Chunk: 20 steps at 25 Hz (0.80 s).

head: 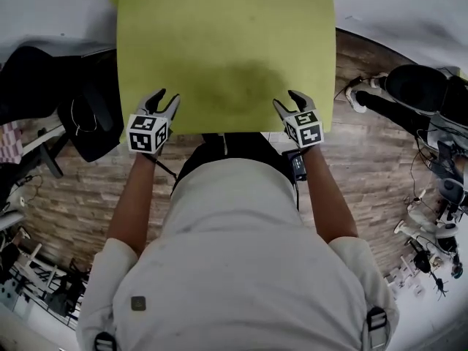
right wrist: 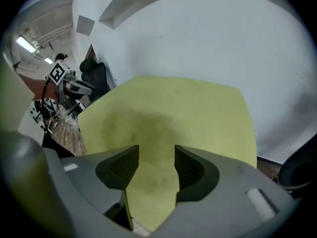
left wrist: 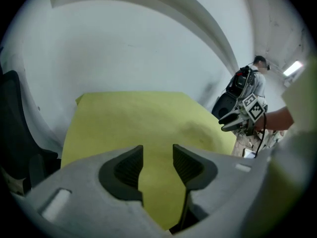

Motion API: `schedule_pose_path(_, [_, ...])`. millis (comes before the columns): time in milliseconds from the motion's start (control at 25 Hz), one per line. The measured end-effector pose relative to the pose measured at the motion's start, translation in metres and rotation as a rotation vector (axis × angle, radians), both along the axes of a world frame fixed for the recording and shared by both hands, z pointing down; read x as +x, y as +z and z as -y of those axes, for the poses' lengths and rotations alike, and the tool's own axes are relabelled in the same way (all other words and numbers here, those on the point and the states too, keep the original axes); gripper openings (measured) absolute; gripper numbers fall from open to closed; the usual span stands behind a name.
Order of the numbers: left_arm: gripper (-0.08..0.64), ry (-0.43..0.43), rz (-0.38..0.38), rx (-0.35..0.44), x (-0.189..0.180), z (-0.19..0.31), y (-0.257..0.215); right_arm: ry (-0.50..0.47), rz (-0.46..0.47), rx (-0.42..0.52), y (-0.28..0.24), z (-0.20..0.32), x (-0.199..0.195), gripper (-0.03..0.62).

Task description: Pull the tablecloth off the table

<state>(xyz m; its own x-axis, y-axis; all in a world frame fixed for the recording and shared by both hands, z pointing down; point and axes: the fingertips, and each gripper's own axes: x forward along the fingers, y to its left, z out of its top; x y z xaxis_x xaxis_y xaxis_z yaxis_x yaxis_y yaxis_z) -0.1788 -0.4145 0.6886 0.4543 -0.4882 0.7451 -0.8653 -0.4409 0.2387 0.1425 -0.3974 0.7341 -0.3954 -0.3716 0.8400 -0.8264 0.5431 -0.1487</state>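
A yellow-green tablecloth (head: 227,50) lies flat over the table in front of me, with a darker smudge near its middle. My left gripper (head: 165,101) hangs over the cloth's near left corner, jaws apart and nothing pinched. My right gripper (head: 290,102) is over the near right corner, likewise open. In the left gripper view the tablecloth (left wrist: 138,123) shows through the gap of the left gripper (left wrist: 157,165), and the right gripper (left wrist: 237,119) is at the right. In the right gripper view the tablecloth (right wrist: 173,118) fills the gap of the right gripper (right wrist: 156,165).
A black office chair (head: 88,115) stands left of the table. A person in black (head: 417,86) is at the right, on the wood floor. Cables and small equipment (head: 439,218) lie at the right. A white wall (left wrist: 148,43) runs behind the table.
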Motion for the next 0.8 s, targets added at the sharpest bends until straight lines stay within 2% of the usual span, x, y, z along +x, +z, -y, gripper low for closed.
schedule_pose_path(240, [0.230, -0.008, 0.082, -0.114, -0.007, -0.003, 0.055, -0.044, -0.074, -0.069, 0.048, -0.005, 0.009, 0.269])
schedule_pose_path(400, [0.244, -0.009, 0.136, -0.180, -0.017, -0.010, 0.083, -0.057, -0.121, -0.086, 0.061, -0.007, 0.012, 0.281])
schedule_pose_path(600, [0.266, -0.054, 0.207, -0.249, -0.031, -0.019, 0.110, -0.055, -0.153, -0.089, 0.070, -0.004, 0.015, 0.288])
schedule_pose_path(800, [0.256, -0.083, 0.256, -0.223, -0.035, -0.020, 0.114, -0.043, -0.151, -0.072, 0.068, -0.007, 0.015, 0.290])
